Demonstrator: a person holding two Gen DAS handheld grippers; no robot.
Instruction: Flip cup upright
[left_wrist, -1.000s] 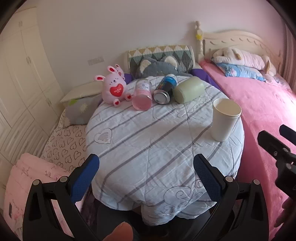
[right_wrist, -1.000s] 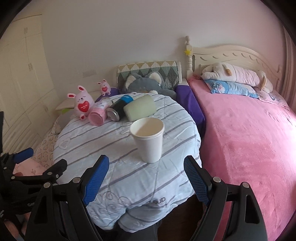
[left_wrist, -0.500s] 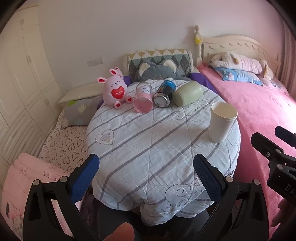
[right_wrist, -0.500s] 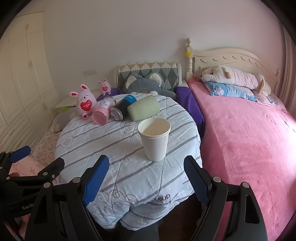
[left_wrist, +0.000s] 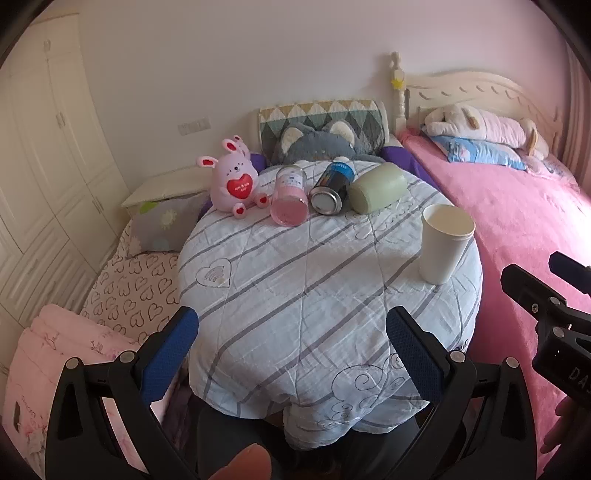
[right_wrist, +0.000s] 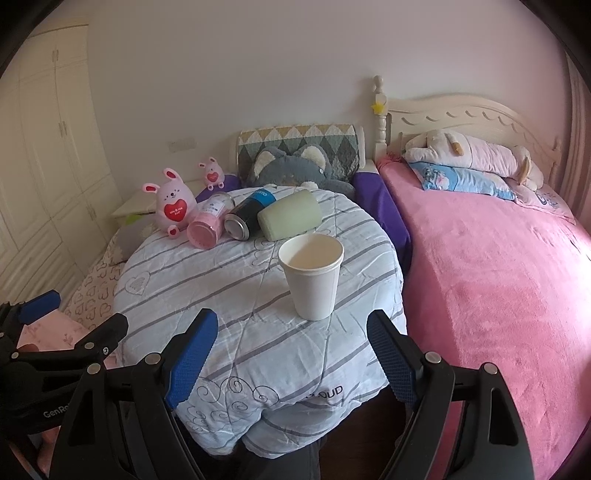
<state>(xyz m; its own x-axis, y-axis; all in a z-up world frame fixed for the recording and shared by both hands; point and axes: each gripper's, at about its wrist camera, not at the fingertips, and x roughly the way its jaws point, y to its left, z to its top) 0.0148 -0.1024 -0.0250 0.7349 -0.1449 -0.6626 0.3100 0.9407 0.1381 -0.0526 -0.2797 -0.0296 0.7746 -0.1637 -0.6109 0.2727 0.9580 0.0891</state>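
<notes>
The grey plush cat (left_wrist: 317, 147) is half hidden behind the striped-quilt-covered round tabletop (left_wrist: 314, 288). The label print on the lying dark metal can (right_wrist: 248, 215) is too small to read.

A plain pale wall (right_wrist: 258, 66) backs the room. Cream panelled wardrobes (left_wrist: 40, 155) line the left side. A bed with a pink blanket (right_wrist: 498, 280) and carved cream headboard (right_wrist: 469, 110) stands beside the quilt-covered round bench (right_wrist: 251, 302). Daylight is soft.
</notes>
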